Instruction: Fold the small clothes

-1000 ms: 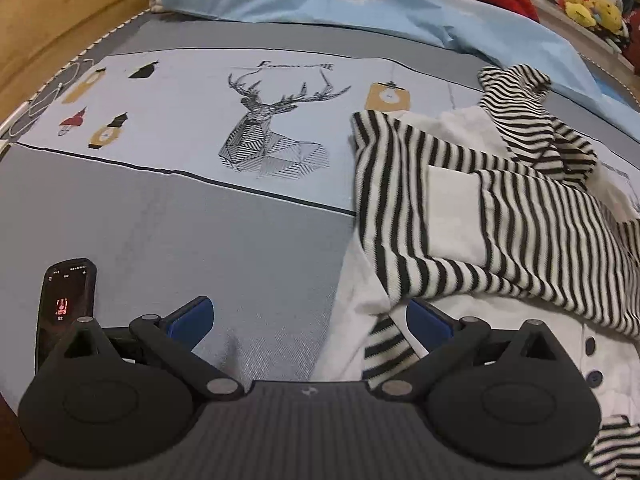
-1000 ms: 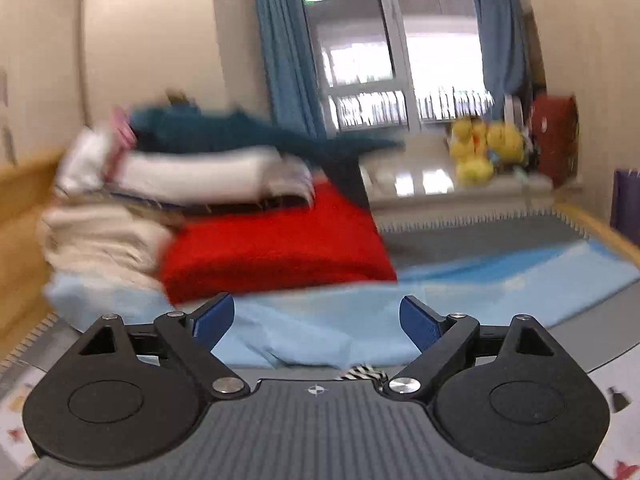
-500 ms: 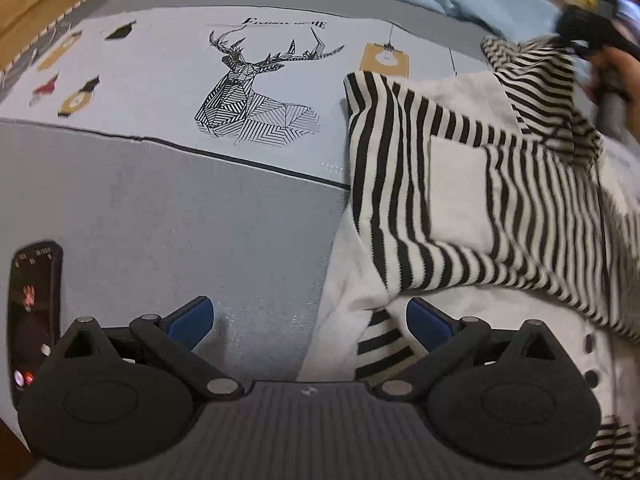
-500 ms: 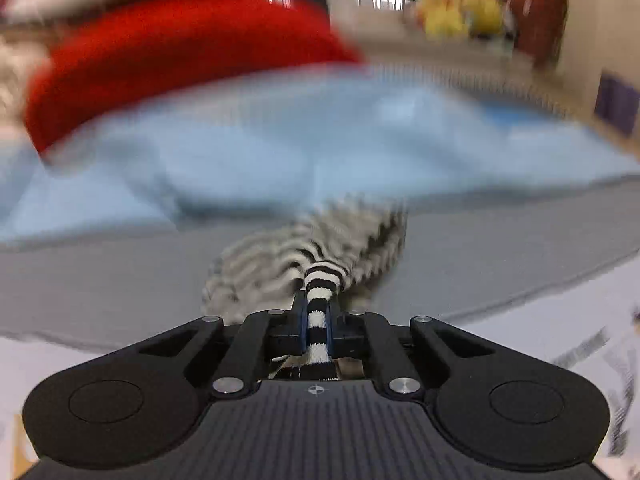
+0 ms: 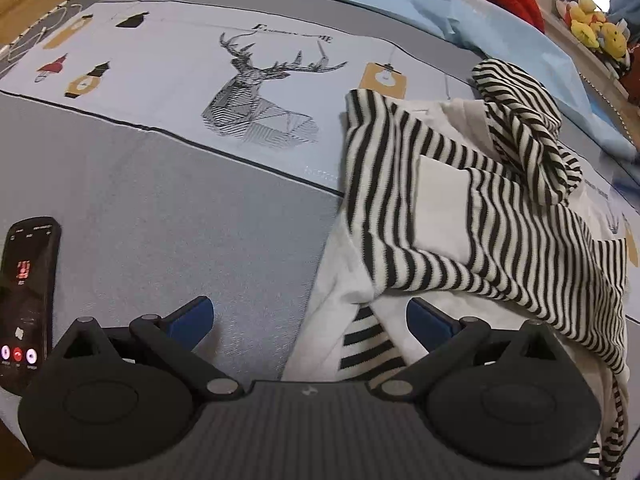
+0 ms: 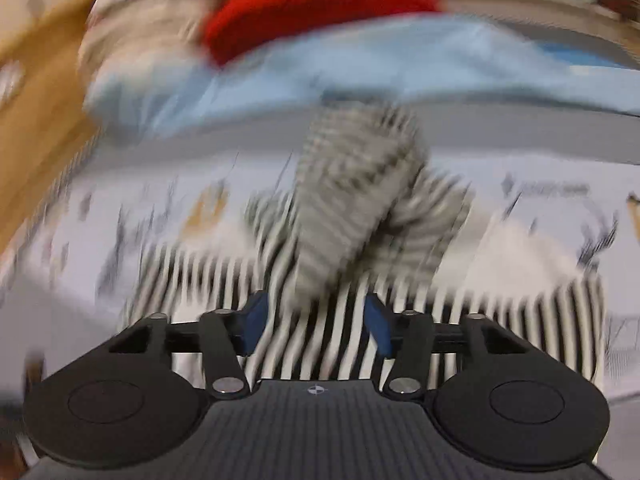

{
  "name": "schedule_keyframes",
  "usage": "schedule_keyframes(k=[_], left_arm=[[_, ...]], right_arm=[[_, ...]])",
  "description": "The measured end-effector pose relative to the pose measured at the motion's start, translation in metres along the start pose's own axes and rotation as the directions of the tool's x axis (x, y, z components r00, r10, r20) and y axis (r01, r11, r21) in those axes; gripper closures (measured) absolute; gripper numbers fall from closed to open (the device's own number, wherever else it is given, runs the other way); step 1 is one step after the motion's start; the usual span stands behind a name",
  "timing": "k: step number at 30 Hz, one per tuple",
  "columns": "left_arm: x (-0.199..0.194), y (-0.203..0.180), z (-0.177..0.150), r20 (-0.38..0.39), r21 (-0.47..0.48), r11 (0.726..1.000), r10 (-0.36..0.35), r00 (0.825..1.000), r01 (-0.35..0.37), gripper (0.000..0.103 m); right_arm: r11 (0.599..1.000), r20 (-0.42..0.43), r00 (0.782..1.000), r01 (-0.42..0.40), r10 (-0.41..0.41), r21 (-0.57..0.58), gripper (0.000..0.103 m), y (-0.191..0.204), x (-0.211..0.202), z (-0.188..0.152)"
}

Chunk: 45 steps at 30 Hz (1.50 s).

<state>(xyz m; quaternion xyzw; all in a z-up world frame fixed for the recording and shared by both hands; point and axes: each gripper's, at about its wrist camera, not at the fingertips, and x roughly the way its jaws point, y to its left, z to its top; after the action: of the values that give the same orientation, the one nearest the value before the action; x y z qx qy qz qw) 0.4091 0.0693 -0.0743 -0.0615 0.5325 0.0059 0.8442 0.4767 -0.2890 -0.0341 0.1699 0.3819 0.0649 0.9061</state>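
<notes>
The right tongs [image 6: 316, 322], clamped on the striped garment [image 5: 472, 208] half a second ago, now stand parted above it. The left tongs [image 5: 310, 320] stay spread wide at the garment's near edge on the bed [image 5: 180, 200].

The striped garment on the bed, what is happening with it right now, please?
A person with a gripper in each hand is folding a small striped garment on a printed bedcover. The left gripper is open, low at the garment's near edge, holding nothing. The right gripper is open above the stripes; its view is blurred by motion. A phone lies to the left.
</notes>
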Motion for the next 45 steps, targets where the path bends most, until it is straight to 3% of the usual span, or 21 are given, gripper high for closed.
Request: schedule_keyframes(k=[2,5,7,9,10,11,12,13,16,21,23,25,27,30,32,34,35,37,39,42,45], left_arm=[[0.001,0.006,0.0,-0.001,-0.011,1.0,0.01,1.0,-0.01,0.0],[0.004,0.012,0.0,-0.016,-0.032,0.999,0.012,1.0,-0.012,0.0],[0.006,0.014,0.001,-0.03,-0.035,0.999,0.006,1.0,-0.007,0.0],[0.007,0.015,0.0,-0.036,-0.029,1.0,-0.002,0.999,0.001,0.0],[0.008,0.014,0.0,-0.04,-0.027,1.0,0.001,0.999,-0.002,0.0],[0.009,0.014,-0.001,-0.047,-0.023,1.0,-0.001,0.999,0.0,0.0],[0.01,0.014,-0.002,-0.054,-0.021,1.0,-0.008,0.998,0.007,0.0],[0.011,0.013,-0.003,-0.061,-0.02,1.0,-0.013,0.998,0.011,0.0],[0.012,0.012,-0.004,-0.065,-0.021,1.0,-0.014,0.998,0.013,0.0],[0.006,0.005,-0.001,-0.019,-0.016,1.0,0.002,1.0,-0.002,0.0],[0.007,0.002,0.001,-0.02,-0.01,1.0,0.006,1.0,-0.006,0.0],[0.006,0.001,0.001,-0.021,-0.013,1.0,-0.008,1.0,0.007,0.0],[0.004,0.0,0.001,-0.013,-0.018,1.0,-0.014,1.0,0.013,0.0],[0.002,0.002,0.001,0.002,-0.027,1.0,-0.015,1.0,0.015,0.0],[0.001,0.003,0.001,0.005,-0.043,0.999,-0.018,1.0,0.018,0.0],[0.002,0.003,0.001,-0.001,-0.053,0.998,-0.019,1.0,0.019,0.0],[0.002,0.004,0.0,-0.003,-0.059,0.998,-0.017,1.0,0.017,0.0],[0.001,0.005,-0.003,-0.004,-0.073,0.997,-0.019,1.0,0.018,0.0],[-0.002,0.006,-0.007,0.001,-0.074,0.997,-0.026,1.0,0.026,0.0],[-0.002,0.004,-0.008,0.012,-0.045,0.999,-0.003,1.0,0.004,0.0],[-0.001,0.005,-0.005,0.011,-0.06,0.998,0.005,1.0,-0.005,0.0]], right_arm=[[0.997,0.08,0.996,0.022,-0.028,0.077,0.042,-0.013,0.007,0.034],[0.983,0.169,0.968,0.183,-0.184,0.024,0.036,-0.006,0.048,0.092],[0.98,0.117,0.973,0.2,-0.197,-0.013,0.026,-0.003,0.085,0.12],[0.981,0.016,0.981,0.194,-0.193,-0.021,0.029,0.0,0.125,0.131],[0.967,-0.026,0.969,0.246,-0.247,-0.063,0.036,0.008,0.14,0.129],[0.939,-0.039,0.947,0.311,-0.32,-0.147,0.078,0.018,0.157,0.125],[0.894,-0.018,0.919,0.378,-0.393,-0.242,0.101,0.03,0.166,0.119],[0.855,0.002,0.899,0.417,-0.438,-0.309,0.103,0.039,0.171,0.116],[0.864,0.124,0.904,0.427,-0.409,-0.265,0.103,0.058,0.143,0.133],[0.909,0.378,0.847,0.416,-0.375,-0.031,0.103,0.075,0.022,0.193],[0.927,0.408,0.843,0.373,-0.352,0.03,0.103,0.075,-0.027,0.197],[0.946,0.39,0.864,0.314,-0.319,0.079,0.103,0.07,-0.065,0.179],[0.968,0.338,0.907,0.233,-0.251,0.095,0.103,0.062,-0.1,0.132],[0.984,0.224,0.958,0.173,-0.18,0.05,0.102,0.054,-0.128,0.025],[0.988,0.059,0.986,0.156,-0.157,0.02,0.098,0.05,-0.118,-0.056],[0.993,-0.194,0.974,0.108,-0.114,-0.041,0.096,0.038,-0.084,-0.13],[0.991,-0.273,0.953,0.132,-0.132,-0.02,0.088,0.029,-0.07,-0.156],[0.969,-0.42,0.888,0.237,-0.186,0.071,0.084,0.008,-0.052,-0.194],[0.968,-0.376,0.92,0.183,-0.108,0.169,0.077,-0.002,-0.065,-0.196],[0.981,-0.172,0.978,0.138,-0.115,0.133,0.064,0.008,-0.092,-0.165],[0.994,0.032,0.994,0.101,-0.102,0.044,0.061,0.02,-0.101,-0.133]])
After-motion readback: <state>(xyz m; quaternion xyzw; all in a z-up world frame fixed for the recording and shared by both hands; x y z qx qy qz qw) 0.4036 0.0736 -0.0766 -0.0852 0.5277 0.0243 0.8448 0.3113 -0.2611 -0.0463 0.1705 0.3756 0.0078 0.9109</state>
